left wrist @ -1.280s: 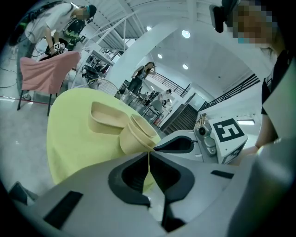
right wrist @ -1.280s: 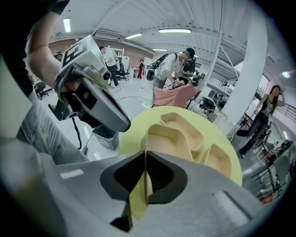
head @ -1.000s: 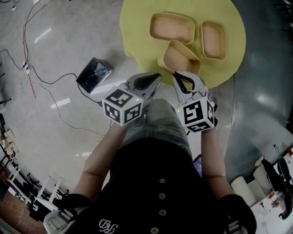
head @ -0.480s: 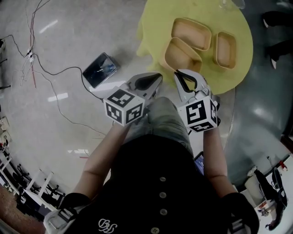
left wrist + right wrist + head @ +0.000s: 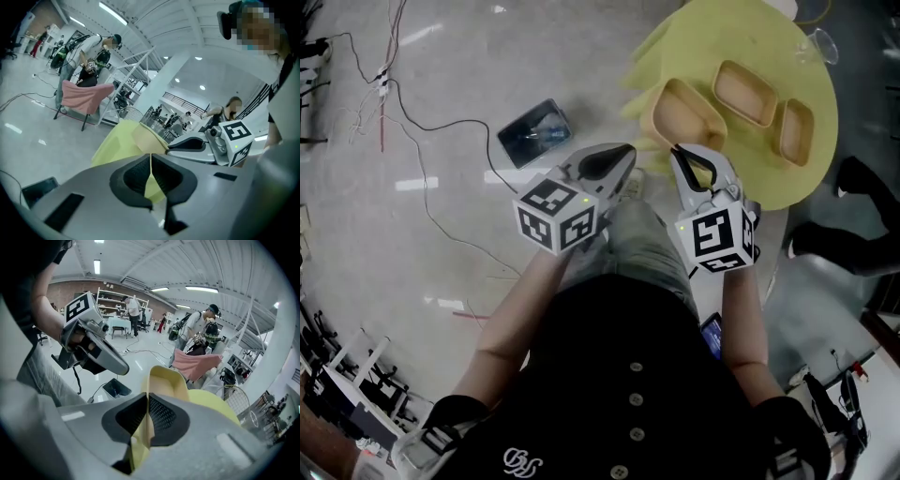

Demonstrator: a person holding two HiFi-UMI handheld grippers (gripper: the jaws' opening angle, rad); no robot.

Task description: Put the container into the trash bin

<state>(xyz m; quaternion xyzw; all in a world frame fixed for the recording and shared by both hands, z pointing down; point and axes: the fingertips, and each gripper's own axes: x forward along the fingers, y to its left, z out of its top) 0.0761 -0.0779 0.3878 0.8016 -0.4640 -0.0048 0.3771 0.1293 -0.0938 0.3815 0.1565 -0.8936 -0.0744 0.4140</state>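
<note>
Yellow tabletop [image 5: 811, 56]: round and cloth-covered, at the top right of the head view
Held container [image 5: 680, 111]: a tan, shallow tray with rounded corners, at the tabletop's near left edge and partly out over it toward the floor; I cannot tell whether its far end touches the cloth
Right tongs [image 5: 146, 398]: almost closed, pinching the thin rim of the container; the wall runs between the two ribbed pads and the tray rises beyond the tips
Left tongs [image 5: 151, 157]: pressed together with only a sliver of a gap and nothing between them; they point over the floor just left of the tabletop, beside the right tongs and apart from the container
Trash bin [image 5: 534, 133]: dark and rectangular, on the floor left of the tabletop, well apart from the held container; something glossy shows inside it
Other containers [image 5: 745, 94]: two more tan trays lie side by side on the cloth, just past the held one
Floor [image 5: 441, 234]: pale grey and shiny, with thin cables [image 5: 382, 89] trailing across its upper left
Person: a dark buttoned shirt and bare forearms fill the lower half of the head view
Background: a pink cloth [image 5: 194, 364] hangs over a stand, with people standing near shelving behind it
</note>
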